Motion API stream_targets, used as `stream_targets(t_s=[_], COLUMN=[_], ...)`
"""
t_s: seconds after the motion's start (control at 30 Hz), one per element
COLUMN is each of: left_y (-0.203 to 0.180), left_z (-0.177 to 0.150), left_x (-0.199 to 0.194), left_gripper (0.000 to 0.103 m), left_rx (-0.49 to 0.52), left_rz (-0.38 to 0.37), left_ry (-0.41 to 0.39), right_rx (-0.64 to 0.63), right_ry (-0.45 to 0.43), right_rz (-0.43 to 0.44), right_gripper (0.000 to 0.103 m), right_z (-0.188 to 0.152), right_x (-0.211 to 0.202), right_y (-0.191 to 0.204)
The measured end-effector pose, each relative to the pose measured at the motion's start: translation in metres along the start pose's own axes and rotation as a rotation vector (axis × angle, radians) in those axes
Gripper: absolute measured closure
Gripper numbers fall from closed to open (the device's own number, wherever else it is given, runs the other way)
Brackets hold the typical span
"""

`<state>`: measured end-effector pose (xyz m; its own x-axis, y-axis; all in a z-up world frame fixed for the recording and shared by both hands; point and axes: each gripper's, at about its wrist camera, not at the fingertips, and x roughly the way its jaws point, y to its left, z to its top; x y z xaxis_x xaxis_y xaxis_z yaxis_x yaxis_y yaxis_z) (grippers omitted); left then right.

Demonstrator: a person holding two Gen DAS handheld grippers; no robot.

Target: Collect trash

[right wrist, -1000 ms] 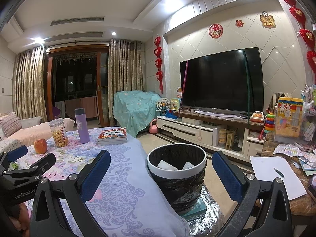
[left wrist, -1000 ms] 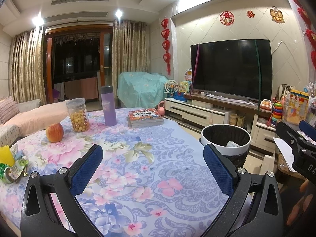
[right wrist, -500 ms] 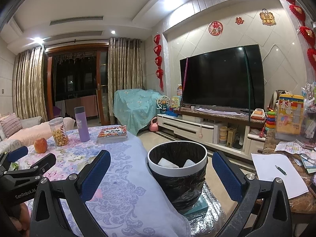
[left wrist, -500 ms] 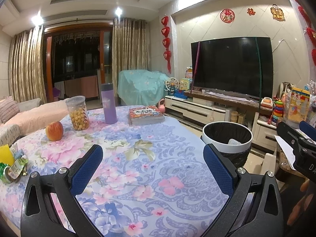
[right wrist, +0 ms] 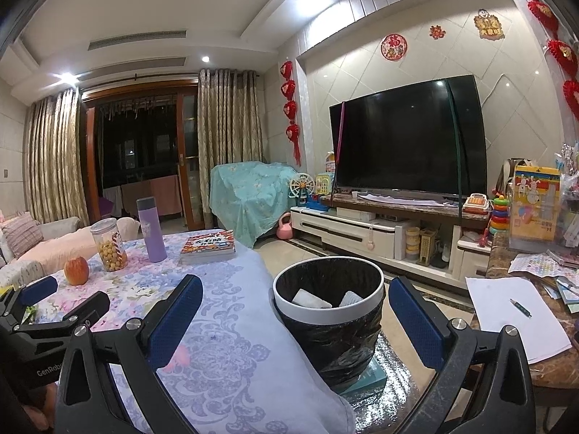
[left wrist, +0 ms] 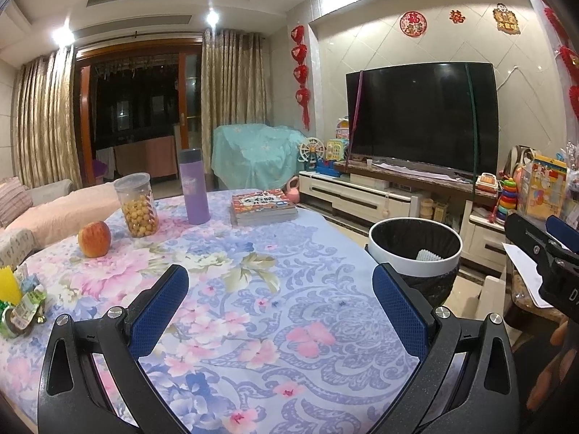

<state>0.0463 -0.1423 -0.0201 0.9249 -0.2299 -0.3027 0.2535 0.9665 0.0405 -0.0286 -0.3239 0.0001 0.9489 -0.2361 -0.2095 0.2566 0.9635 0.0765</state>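
A white-rimmed trash bin [right wrist: 327, 320] lined with a black bag stands on the floor just off the table's right edge, with white crumpled paper inside; the left wrist view shows the bin [left wrist: 416, 253] too. My right gripper [right wrist: 295, 313] hangs open, its fingers framing the bin, nothing between them. Over the flowered tablecloth [left wrist: 253, 318] my left gripper [left wrist: 280, 309] is open and empty. A heap of wrappers [left wrist: 18, 303], green, yellow and white, lies at the table's left edge, left of the left gripper.
On the table's far side stand an apple [left wrist: 94, 238], a snack jar [left wrist: 137, 204], a purple flask [left wrist: 193, 186] and a stack of books [left wrist: 262, 206]. A side table with papers [right wrist: 517, 314] sits at the right. A TV cabinet [right wrist: 380, 231] lines the far wall.
Both views have tilted slightly upward, so the table and the bin sit a little lower in frame. Both grippers stay open and empty.
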Motion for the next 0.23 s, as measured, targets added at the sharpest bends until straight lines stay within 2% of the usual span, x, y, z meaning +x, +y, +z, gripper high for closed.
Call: stream_targets(t_s=[0.23], left_y=[0.0025], left_z=[-0.0009], left_x=[0.007], left_gripper=[0.0], left_rx=[-0.013], left_rz=[-0.004], left_ry=[0.014], right_rx=[0.003], right_ry=[0.02], right_rz=[0.0], right_gripper=[0.0], right_z=[-0.0013], right_x=[0.0084], right_y=[-0.0003])
